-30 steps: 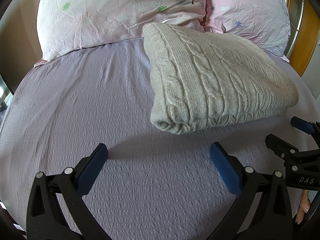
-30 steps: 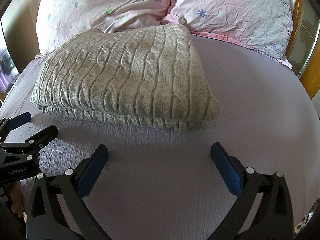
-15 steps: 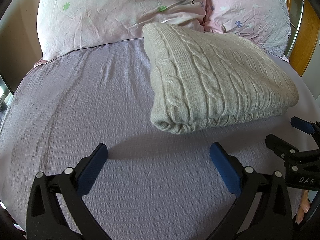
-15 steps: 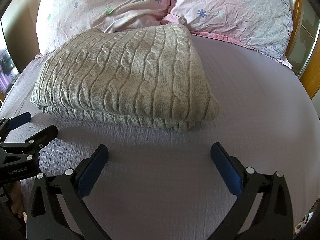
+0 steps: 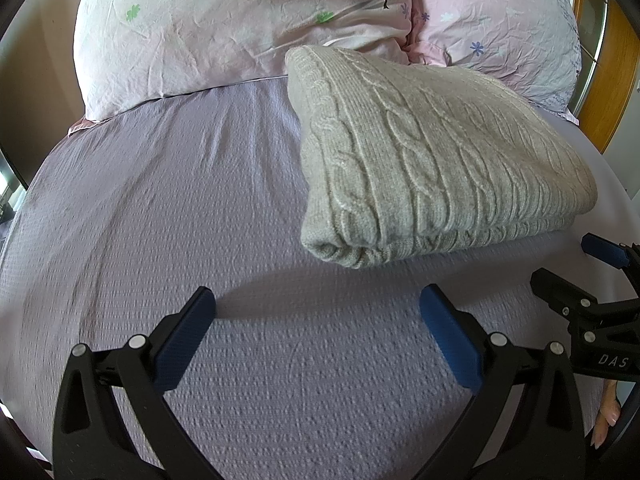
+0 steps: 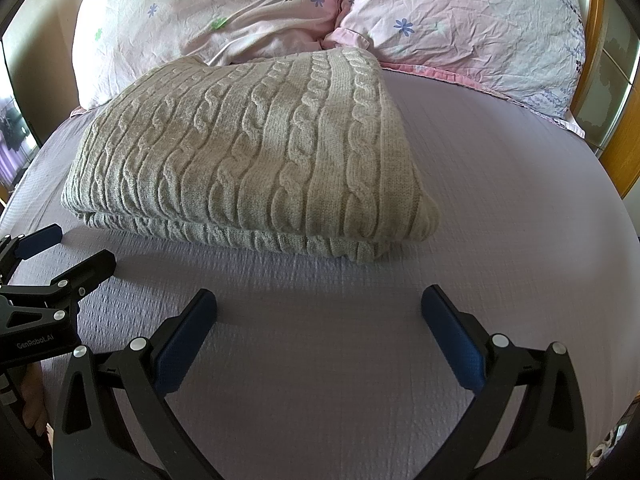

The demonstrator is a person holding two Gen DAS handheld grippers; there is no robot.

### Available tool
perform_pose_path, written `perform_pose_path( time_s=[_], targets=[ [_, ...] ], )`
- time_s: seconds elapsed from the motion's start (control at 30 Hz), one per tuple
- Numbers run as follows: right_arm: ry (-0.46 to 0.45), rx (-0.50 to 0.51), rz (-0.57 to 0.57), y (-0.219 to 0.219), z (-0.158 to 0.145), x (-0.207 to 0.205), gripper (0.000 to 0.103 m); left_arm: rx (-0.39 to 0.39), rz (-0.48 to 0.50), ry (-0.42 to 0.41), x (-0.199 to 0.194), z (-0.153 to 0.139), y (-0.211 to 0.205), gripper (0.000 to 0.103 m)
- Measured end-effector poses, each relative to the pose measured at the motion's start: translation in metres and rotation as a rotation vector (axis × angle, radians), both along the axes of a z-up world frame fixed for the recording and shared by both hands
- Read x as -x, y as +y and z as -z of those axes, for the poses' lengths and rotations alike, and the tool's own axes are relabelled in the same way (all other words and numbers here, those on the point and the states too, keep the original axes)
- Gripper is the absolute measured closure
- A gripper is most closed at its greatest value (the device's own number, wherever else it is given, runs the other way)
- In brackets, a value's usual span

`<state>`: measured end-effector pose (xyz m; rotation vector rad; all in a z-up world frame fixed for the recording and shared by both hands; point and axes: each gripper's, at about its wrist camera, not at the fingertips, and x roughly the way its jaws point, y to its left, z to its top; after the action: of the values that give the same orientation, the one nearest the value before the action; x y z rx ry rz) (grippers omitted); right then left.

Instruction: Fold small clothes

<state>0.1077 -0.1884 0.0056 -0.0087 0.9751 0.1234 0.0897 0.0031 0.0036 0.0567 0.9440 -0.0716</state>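
A grey cable-knit sweater (image 5: 432,156) lies folded in a thick rectangle on the lilac bed sheet (image 5: 180,208), its far edge against the pillows. It also shows in the right wrist view (image 6: 256,160). My left gripper (image 5: 318,308) is open and empty, above the sheet just short of the sweater's near left corner. My right gripper (image 6: 318,308) is open and empty, just short of the sweater's near right edge. Each gripper shows at the edge of the other's view, the right one (image 5: 580,272) and the left one (image 6: 60,252).
Two pink flowered pillows (image 6: 224,20) (image 6: 472,28) lean at the head of the bed. A wooden bed frame (image 5: 612,72) rises on the right. The sheet (image 6: 520,184) stretches to the right of the sweater.
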Motion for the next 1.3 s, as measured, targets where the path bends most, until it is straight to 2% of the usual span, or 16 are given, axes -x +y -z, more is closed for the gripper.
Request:
perform_pose_path(
  time_s=[1.3],
  targets=[
    [0.000,0.000,0.000,-0.0004,-0.0002,0.0004,0.001,0.002,-0.003,-0.011,-0.0019,0.0003,0.0022,0.002]
  ],
)
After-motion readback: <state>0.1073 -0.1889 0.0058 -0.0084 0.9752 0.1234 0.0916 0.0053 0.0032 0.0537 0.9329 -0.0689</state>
